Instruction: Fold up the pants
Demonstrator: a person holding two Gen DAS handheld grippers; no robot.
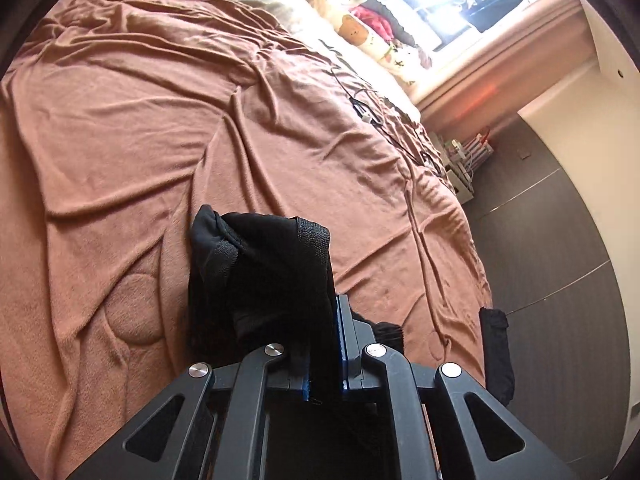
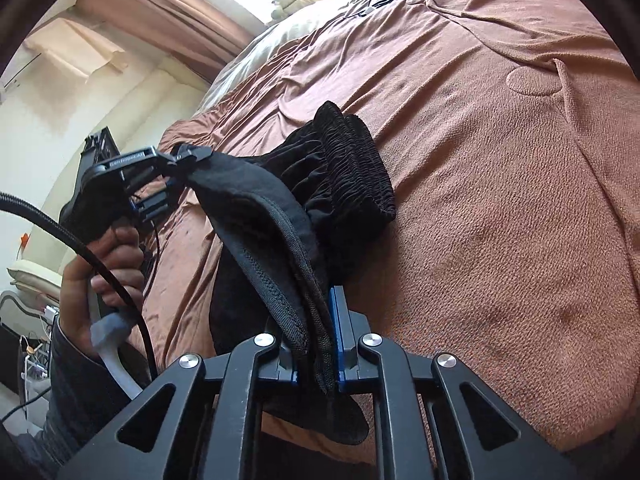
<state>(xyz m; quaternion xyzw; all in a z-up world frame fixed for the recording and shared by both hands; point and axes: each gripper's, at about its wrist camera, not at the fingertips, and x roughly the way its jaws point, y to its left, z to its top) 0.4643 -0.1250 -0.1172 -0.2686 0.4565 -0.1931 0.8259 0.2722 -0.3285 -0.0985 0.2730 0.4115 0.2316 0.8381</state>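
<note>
Writing: one legible mark only — pale embossed lettering on the top plate of the left gripper point(image 2: 182, 164) as seen from the right wrist view, reading roughly "GenRobot.AI"; the middle letters are blurred, so the reading is not certain. Count: two grippers, one pair of black pants point(image 2: 320, 208), one bed point(image 1: 120, 120) under a brown blanket, one person's hand point(image 2: 106, 268) in view on the left gripper's handle, with a dark sleeve below it. Left gripper: jaws clamped on a bunch of black pant fabric, seen both in its own view point(image 1: 324, 344) and from the side; cloth rises above the blue pads point(image 1: 343, 340) in a crumpled peak with a mesh-textured edge on top. Right gripper point(image 2: 318, 344): jaws closed on several stacked layers of the same pants, one layer edged with a zipper; a flap of fabric hangs out below the jaws. Pants location — lifted between the two grippers over the blanket near the bed's edge, with the gathered elastic waistband point(image 2: 360, 168) resting on the blanket just beyond the right gripper. A black braided cable point(image 2: 100, 272) runs past the hand. At the far end of the bed lie pale pillows point(image 1: 360, 36), one printed with a bear figure; count of pillows cannot be told. A dark cord point(image 1: 380, 120) lies on the blanket near them.
</note>
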